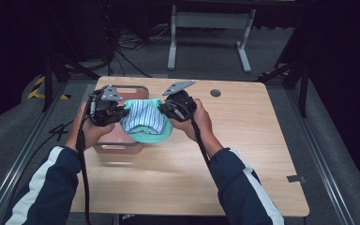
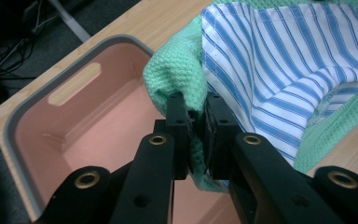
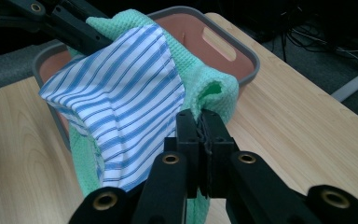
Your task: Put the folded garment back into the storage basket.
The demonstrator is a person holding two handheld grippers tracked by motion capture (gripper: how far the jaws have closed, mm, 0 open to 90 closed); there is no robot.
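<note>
Above the near edge of the pink bin (image 1: 122,146), a green waffle-weave cloth (image 1: 157,136) hangs stretched between the two grippers, with a blue-striped white cloth (image 1: 141,117) lying in its sag. Left gripper (image 2: 196,122): jaws pinched tight on a bunched green edge, fabric squeezed between the pads. Right gripper (image 3: 204,131): jaws likewise clamped on the opposite green edge, a fold puffing out just above the tips. Bin stands at the table's (image 1: 243,154) left side, seemingly empty in the left gripper view, its grey rim (image 2: 21,109) and handle slot visible. Bundle sits partly over the bin, partly over bare wood to its right. Step in hand reads as carrying the cloths to the bin and lowering them in. To do it well: keep both pinches firm and level so the striped cloth does not slide off the low side; shift the whole span leftward until the sag clears the rim; bring the hands together to slacken the hammock; lower before letting go. Risk: the hanging green hem catching on the rim.
</note>
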